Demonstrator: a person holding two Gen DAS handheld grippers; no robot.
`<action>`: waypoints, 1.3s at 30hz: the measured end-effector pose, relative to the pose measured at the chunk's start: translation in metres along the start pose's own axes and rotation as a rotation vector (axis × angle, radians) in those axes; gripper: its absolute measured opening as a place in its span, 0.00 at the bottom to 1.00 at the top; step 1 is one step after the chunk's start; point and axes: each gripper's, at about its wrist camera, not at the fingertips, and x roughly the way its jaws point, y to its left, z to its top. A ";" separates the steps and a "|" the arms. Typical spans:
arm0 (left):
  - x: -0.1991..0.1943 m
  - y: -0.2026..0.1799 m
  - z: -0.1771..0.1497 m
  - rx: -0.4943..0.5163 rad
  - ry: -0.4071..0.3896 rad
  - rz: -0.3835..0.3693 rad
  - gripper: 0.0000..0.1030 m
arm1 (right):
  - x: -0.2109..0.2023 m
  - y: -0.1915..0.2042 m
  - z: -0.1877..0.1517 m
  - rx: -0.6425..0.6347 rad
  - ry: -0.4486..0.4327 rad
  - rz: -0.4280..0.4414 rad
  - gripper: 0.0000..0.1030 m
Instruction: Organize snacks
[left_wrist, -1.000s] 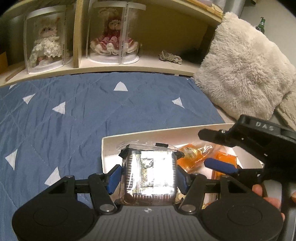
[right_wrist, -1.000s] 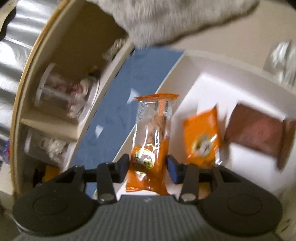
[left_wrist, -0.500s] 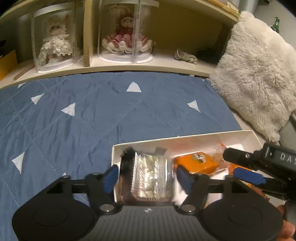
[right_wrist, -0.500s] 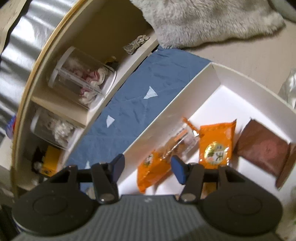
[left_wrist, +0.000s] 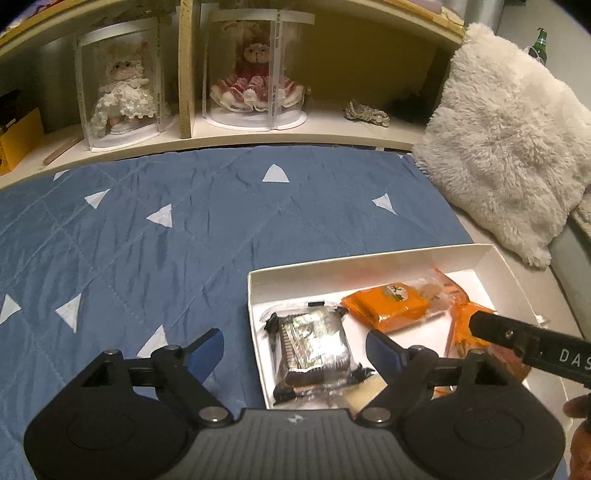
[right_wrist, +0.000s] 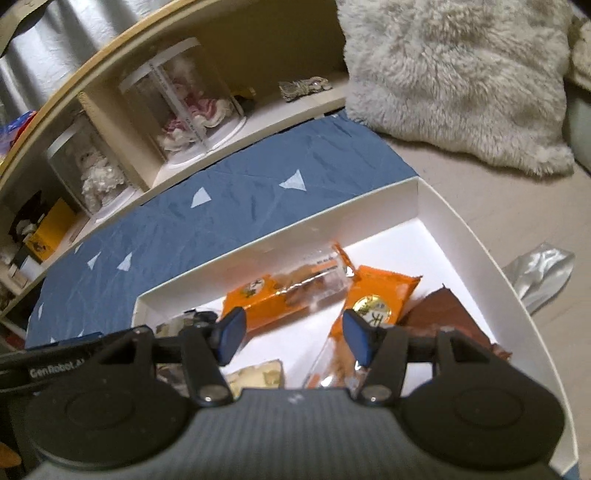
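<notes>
Here, "GenRobot" lettering on left hand-held gripper (right_wrist: 55, 365), white box (right_wrist: 436, 206), orange snack packs (right_wrist: 373, 295)

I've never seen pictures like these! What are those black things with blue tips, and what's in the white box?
A person holds a tool in each hand, and each carries a camera looking along its two fingers, so each picture comes from one tool. The left hand-held gripper has just been opening. The dark foil-wrapped snack lies between its blue tips, untouched, in the white box on the blue blanket. The right hand-held gripper has just been opening too and holds nothing. Below it lie two orange snack packs and a brown packet. A silver pouch lies outside.
</notes>
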 end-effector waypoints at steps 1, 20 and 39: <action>-0.005 0.001 -0.001 -0.001 -0.003 -0.001 0.85 | -0.006 0.001 -0.001 -0.016 -0.008 -0.005 0.67; -0.114 -0.003 -0.032 0.046 -0.093 -0.037 1.00 | -0.113 0.028 -0.024 -0.137 -0.118 -0.083 0.99; -0.212 -0.011 -0.091 0.060 -0.204 -0.019 1.00 | -0.220 0.033 -0.086 -0.231 -0.192 -0.127 0.99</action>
